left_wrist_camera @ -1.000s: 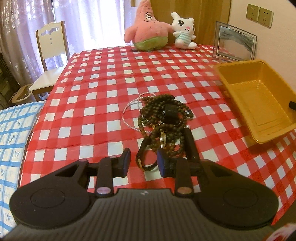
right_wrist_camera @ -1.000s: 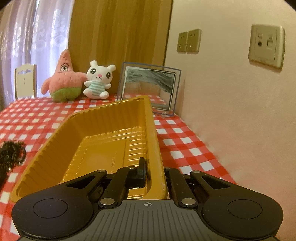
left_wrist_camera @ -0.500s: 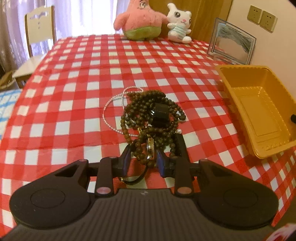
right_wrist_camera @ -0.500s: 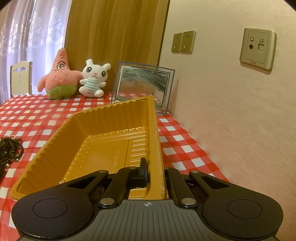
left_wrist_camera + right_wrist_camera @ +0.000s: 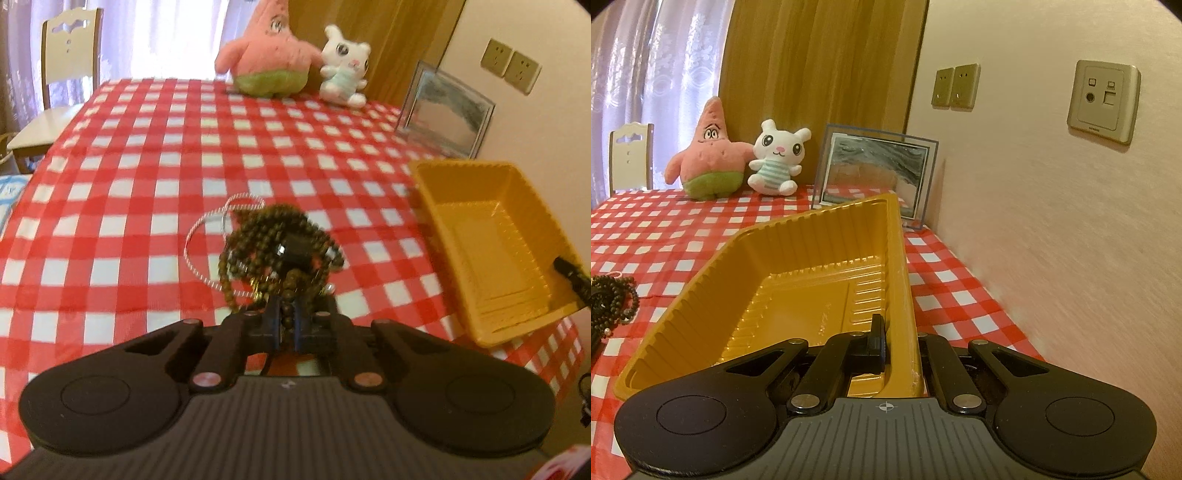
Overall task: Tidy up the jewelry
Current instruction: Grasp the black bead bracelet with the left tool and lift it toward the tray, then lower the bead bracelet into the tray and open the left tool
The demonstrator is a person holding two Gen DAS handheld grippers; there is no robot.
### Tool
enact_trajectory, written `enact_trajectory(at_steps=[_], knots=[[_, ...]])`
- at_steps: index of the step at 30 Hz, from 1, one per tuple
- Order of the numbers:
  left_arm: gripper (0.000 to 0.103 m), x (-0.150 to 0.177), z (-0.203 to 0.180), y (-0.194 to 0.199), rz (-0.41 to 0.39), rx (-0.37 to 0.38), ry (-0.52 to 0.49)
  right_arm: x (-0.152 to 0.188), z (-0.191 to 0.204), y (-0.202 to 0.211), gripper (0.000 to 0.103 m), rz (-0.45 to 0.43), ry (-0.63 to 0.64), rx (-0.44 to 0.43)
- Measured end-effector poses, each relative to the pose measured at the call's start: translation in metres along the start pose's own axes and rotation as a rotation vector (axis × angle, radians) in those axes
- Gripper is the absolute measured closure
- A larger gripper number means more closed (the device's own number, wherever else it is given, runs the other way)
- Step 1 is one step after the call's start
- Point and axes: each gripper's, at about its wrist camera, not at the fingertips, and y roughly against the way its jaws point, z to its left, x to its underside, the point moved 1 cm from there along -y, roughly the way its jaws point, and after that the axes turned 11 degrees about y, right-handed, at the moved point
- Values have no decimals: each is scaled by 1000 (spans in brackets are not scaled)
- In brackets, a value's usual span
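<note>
Meanwhile, left gripper [image 5: 286,314] pinches brown bead strand [image 5: 275,243]; at three o'clock, right gripper [image 5: 899,341] clamps yellow tray [image 5: 798,266] wall.

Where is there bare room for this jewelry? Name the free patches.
The yellow tray floor is bare; the right gripper is shut on its near right wall. Bare checkered tablecloth runs between the plush toys and the jewelry pile. It is crowded where the left gripper clamps the brown bead string.
</note>
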Motion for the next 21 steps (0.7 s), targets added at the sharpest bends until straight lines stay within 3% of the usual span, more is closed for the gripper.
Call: enact_trajectory(at_steps=[7, 15, 21], knots=[[97, -15, -17, 17, -43, 47, -13, -2, 1, -2, 100, -7, 12, -7], [97, -25, -75, 20, -45, 215, -72, -4, 4, -1, 100, -18, 24, -25], [97, -17, -121, 5, 6, 325, -146, -7, 7, -1, 100, -29, 39, -38]])
